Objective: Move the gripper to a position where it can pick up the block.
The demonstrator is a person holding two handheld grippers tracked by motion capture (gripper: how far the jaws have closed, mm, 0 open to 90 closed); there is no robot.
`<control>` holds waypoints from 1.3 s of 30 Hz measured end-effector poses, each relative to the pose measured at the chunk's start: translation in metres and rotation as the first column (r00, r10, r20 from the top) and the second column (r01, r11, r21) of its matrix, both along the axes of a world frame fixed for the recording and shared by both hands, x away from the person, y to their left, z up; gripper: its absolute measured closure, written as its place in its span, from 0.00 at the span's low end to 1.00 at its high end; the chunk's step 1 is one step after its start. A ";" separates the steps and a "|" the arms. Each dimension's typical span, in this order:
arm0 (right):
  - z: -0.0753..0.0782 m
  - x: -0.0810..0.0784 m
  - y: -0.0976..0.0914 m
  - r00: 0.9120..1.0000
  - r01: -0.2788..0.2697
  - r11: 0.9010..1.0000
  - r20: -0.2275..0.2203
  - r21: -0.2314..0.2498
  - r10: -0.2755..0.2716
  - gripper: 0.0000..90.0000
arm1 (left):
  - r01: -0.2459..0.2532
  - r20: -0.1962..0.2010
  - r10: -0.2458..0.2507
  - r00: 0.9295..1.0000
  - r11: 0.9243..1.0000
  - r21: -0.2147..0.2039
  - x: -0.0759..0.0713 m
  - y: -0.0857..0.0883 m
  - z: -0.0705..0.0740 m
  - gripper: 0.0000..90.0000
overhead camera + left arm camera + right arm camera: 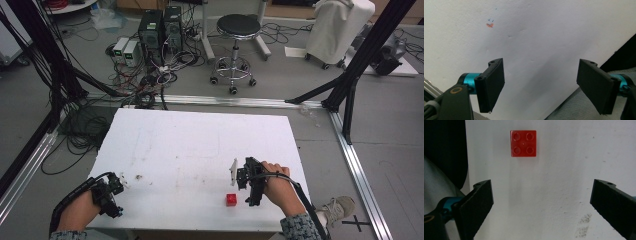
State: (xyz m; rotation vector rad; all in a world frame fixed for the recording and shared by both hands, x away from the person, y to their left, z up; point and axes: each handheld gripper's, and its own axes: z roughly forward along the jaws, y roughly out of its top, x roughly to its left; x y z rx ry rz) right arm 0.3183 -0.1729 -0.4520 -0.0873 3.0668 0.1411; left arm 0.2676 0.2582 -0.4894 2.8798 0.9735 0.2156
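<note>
1. On the white table (200, 145), near its front edge and toward the right side, sits a small red brick (231, 199), resting flat with its studs facing up.
2. In the right gripper view the red brick (523, 143) shows four round studs in a two-by-two grid; its outline is square, so no long axis can be told, and its edges run parallel to the picture's edges.
3. The right gripper (244, 182) is held in the person's right hand (278, 186) just right of the brick in the high view, apart from it.
4. From its own camera, the right gripper (541, 205) has its jaws spread wide with bare table between them; they grip nothing, and the brick lies ahead of the tips, nearer the left-hand jaw's line.
5. The left gripper (114, 192) is at the table's front left corner, well apart from the brick, in the person's left hand (80, 212).
6. In the left gripper view, the left gripper (541, 85) also stands wide open and empty, over the table's edge; small orange and blue marks (490, 23) stain the surface ahead.
7. On the floor beyond the table stand a black stool (239, 30) and a tangle of cables (150, 75).
</note>
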 end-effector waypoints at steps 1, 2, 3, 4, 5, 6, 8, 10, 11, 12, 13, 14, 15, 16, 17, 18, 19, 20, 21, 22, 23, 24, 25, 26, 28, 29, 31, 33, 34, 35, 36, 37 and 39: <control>-0.003 0.000 0.003 1.000 -0.003 1.000 -0.004 0.002 0.003 0.04 | 0.001 0.000 -0.001 1.000 1.000 0.001 0.000 0.000 0.000 0.25; -0.003 0.000 0.003 1.000 -0.003 1.000 -0.004 0.002 0.003 0.04 | 0.001 -0.001 -0.001 1.000 1.000 -0.002 0.000 0.000 0.000 0.25; -0.006 -0.001 0.007 1.000 -0.010 1.000 -0.007 0.000 0.010 0.04 | 0.000 0.000 0.000 1.000 1.000 -0.002 0.000 0.000 0.000 0.25; -0.006 -0.001 0.007 1.000 -0.010 1.000 -0.007 0.000 0.010 0.04 | 0.001 0.001 -0.001 1.000 1.000 -0.001 0.000 0.000 0.001 0.25; -0.009 -0.002 0.010 1.000 -0.006 1.000 -0.009 -0.003 0.006 0.04 | 0.002 0.001 -0.002 1.000 1.000 -0.001 0.000 0.000 0.001 0.25; -0.010 -0.002 0.012 1.000 -0.008 1.000 -0.006 -0.001 0.008 0.04 | 0.001 0.000 -0.001 1.000 1.000 -0.002 0.000 0.000 0.001 0.25; -0.014 -0.002 0.016 1.000 -0.013 1.000 -0.014 0.003 0.013 0.04 | 0.000 -0.001 0.000 1.000 1.000 -0.003 0.000 0.000 0.000 0.25; -0.016 -0.003 0.018 1.000 -0.013 1.000 -0.018 0.003 0.013 0.04 | 0.000 0.000 0.000 1.000 1.000 -0.001 0.000 0.000 0.000 0.25; -0.019 -0.003 0.021 1.000 -0.017 1.000 -0.025 0.004 0.017 0.04 | 0.004 -0.002 -0.004 1.000 1.000 0.002 0.000 0.000 0.001 0.25; -0.019 -0.003 0.021 1.000 -0.017 1.000 -0.025 0.004 0.017 0.04 | 0.000 0.001 0.000 1.000 1.000 -0.002 0.000 0.000 0.001 0.25; -0.021 -0.003 0.023 0.999 -0.020 1.000 -0.027 0.002 0.020 0.04 | 0.003 -0.004 -0.003 1.000 1.000 -0.001 0.000 0.000 0.001 0.25; -0.025 -0.003 0.026 0.999 -0.029 1.000 -0.027 -0.002 0.029 0.04 | 0.002 -0.003 -0.002 1.000 1.000 -0.001 0.000 0.000 0.001 0.25; -0.025 -0.003 0.026 0.999 -0.029 1.000 -0.027 -0.002 0.029 0.04 | 0.002 0.001 -0.002 1.000 1.000 0.002 0.000 0.000 0.001 0.25; -0.027 -0.003 0.027 0.999 -0.027 1.000 -0.031 -0.003 0.027 0.04 | 0.000 0.002 0.000 1.000 1.000 -0.001 0.000 0.000 0.001 0.25; -0.028 -0.003 0.029 0.999 -0.028 1.000 -0.033 -0.006 0.028 0.04 | 0.003 -0.001 -0.003 1.000 1.000 0.000 0.000 0.001 0.001 0.25; -0.030 -0.003 0.030 0.999 -0.031 0.999 -0.032 -0.007 0.031 0.04 | 0.005 0.000 -0.005 1.000 1.000 0.001 0.000 0.001 0.001 0.25; -0.033 -0.003 0.032 0.999 -0.039 0.999 -0.036 -0.005 0.039 0.04 | 0.008 -0.003 -0.008 1.000 1.000 0.002 0.000 0.000 0.001 0.25; -0.033 -0.003 0.032 0.999 -0.039 0.999 -0.036 -0.005 0.039 0.04 | 0.008 -0.001 -0.008 1.000 1.000 0.002 0.000 0.000 0.001 0.25; -0.034 -0.003 0.033 0.999 -0.037 0.999 -0.033 -0.006 0.036 0.04 | 0.009 0.001 -0.009 1.000 1.000 0.003 0.000 0.000 0.001 0.25; -0.036 -0.003 0.034 0.999 -0.035 0.999 -0.035 -0.006 0.034 0.04 | 0.009 0.001 -0.009 1.000 1.000 0.001 0.000 0.000 0.001 0.25; -0.038 -0.003 0.035 0.999 -0.031 1.000 -0.038 -0.006 0.031 0.04 | 0.008 0.002 -0.008 1.000 1.000 0.000 0.000 0.000 0.001 0.25; -0.040 -0.003 0.035 0.999 -0.027 1.000 -0.035 -0.008 0.027 0.04 | 0.008 0.000 -0.008 1.000 1.000 0.000 0.000 0.000 0.002 0.25; -0.042 -0.003 0.035 0.999 -0.029 1.000 -0.042 -0.003 0.029 0.04 | 0.008 0.002 -0.008 1.000 1.000 0.002 0.000 0.001 0.002 0.25; -0.044 -0.003 0.036 0.998 -0.031 0.999 -0.047 -0.004 0.031 0.04 | 0.008 0.002 -0.008 1.000 1.000 0.003 0.000 0.001 0.002 0.25; -0.048 -0.004 0.036 0.998 -0.029 1.000 -0.054 -0.006 0.028 0.04 | 0.006 0.001 -0.006 1.000 1.000 0.001 0.000 0.001 0.001 0.25; -0.050 -0.004 0.036 0.998 -0.028 1.000 -0.057 -0.006 0.028 0.04 | 0.006 0.000 -0.006 1.000 1.000 0.003 0.000 0.001 0.002 0.25; -0.054 -0.004 0.035 0.998 -0.020 1.000 -0.063 -0.004 0.020 0.04 | 0.007 0.001 -0.007 1.000 1.000 0.001 0.000 0.000 0.001 0.25; -0.057 -0.005 0.036 0.998 -0.027 0.999 -0.062 -0.017 0.026 0.04 | 0.007 -0.004 -0.007 1.000 1.000 0.001 0.000 0.000 0.001 0.25; -0.059 -0.005 0.037 0.998 -0.024 1.000 -0.062 -0.021 0.022 0.04 | 0.007 -0.002 -0.007 1.000 1.000 0.002 0.000 0.000 0.001 0.25; -0.059 -0.005 0.037 0.998 -0.024 1.000 -0.062 -0.021 0.022 0.04 | 0.007 -0.003 -0.007 1.000 1.000 0.002 0.000 0.000 0.001 0.25; -0.060 -0.005 0.038 0.998 -0.018 1.000 -0.064 -0.013 0.017 0.04 | 0.009 -0.003 -0.009 1.000 1.000 0.003 0.000 0.000 0.001 0.25; -0.061 -0.004 0.039 0.997 -0.017 1.000 -0.069 -0.012 0.016 0.04 | 0.008 -0.003 -0.008 1.000 1.000 0.002 0.000 0.000 0.001 0.25; -0.063 -0.004 0.040 0.998 -0.018 1.000 -0.068 -0.014 0.017 0.04 | 0.008 -0.001 -0.008 1.000 1.000 0.004 0.000 0.000 0.001 0.25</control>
